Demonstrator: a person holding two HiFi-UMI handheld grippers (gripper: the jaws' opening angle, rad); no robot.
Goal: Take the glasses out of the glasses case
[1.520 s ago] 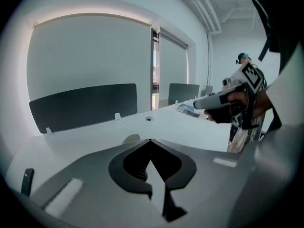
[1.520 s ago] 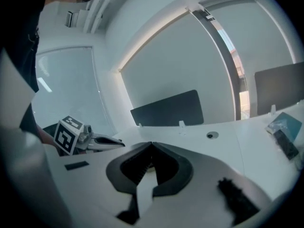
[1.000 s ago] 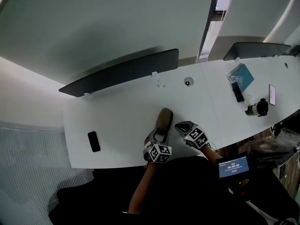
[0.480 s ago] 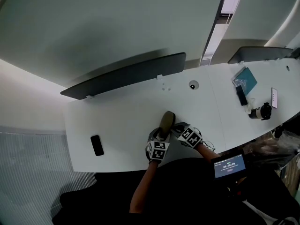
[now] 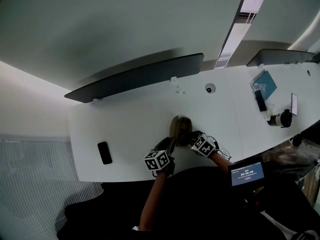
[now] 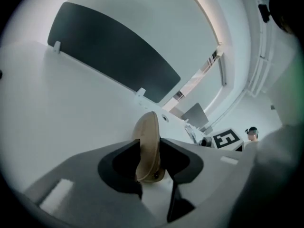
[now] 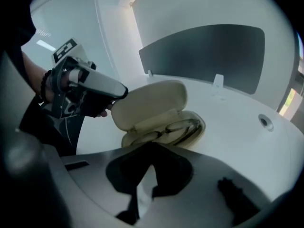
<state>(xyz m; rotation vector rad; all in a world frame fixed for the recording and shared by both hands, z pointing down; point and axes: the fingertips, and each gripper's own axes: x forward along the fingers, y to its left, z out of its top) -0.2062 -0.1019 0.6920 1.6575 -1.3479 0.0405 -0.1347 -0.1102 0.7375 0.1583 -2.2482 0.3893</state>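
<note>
Since the earlier frames, the lid (image 7: 147,103) of the beige hard-shell glasses case (image 5: 180,129) has swung up from closed. The left gripper (image 5: 170,143), its jaws just closing, now clamps the lid's end edge. The case is smooth, rounded and oblong, and stands open on the white table (image 5: 125,119). Thin-framed folded glasses (image 7: 173,128) lie in its lower shell. In the head view we record its long axis running from the table's near edge toward the dark divider panel (image 5: 135,76). The right gripper (image 5: 194,135) hovers clenched and empty just beside the case's open side.
</note>
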